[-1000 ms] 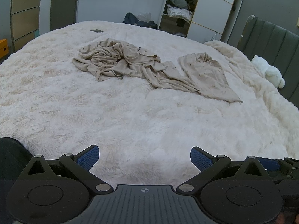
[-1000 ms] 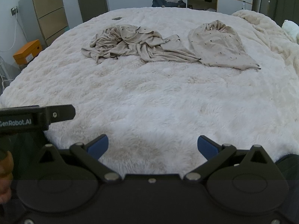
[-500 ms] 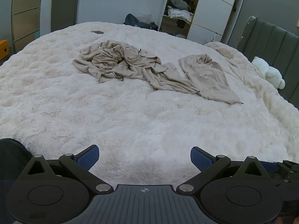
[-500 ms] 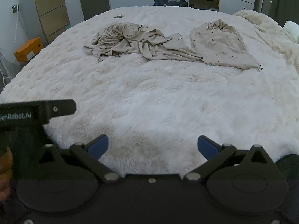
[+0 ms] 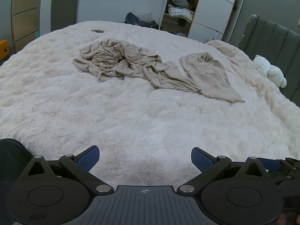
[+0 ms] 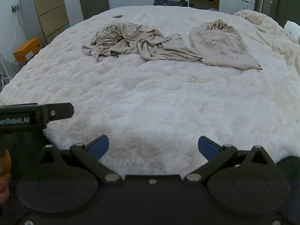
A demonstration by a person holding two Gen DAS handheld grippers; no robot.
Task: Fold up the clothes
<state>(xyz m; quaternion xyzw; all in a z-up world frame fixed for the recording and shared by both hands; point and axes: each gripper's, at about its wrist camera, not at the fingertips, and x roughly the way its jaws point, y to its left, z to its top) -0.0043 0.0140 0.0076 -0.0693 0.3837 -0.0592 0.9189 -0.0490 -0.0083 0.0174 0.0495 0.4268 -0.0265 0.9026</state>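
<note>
- Work surface: a bed covered by a white shaggy blanket (image 5: pixel 131 123) fills the centre of both wrist views.
- Task items: two beige garments with small dark specks lie in the upper middle of each frame, well apart from both grippers.
- The crumpled garment (image 5: pixel 120 61) sits left of centre, bunched in deep folds, with one trailing part running right toward the second piece.
- The flatter garment (image 5: pixel 208 75) lies right of centre, gathered at its far end and spread toward a point at its near end. The two pieces touch or overlap where they meet; which one cannot be told.
- Left gripper (image 5: pixel 145 158): at the bottom edge of its frame, blue pads spread wide, nothing between them, held above the blanket.
- Right gripper (image 6: pixel 153 147): same condition, fingers wide apart and empty, at the bottom edge of its frame.
- Surroundings: a white plush toy (image 5: pixel 270 71) at the right edge, an open wardrobe (image 5: pixel 180 9) at the top, an orange box (image 6: pixel 28 48) at the left edge.
- Progress assessment: no fold is visible. Neither garment is flattened or gripped. Reaching, spreading and folding both pieces appear to remain.
</note>
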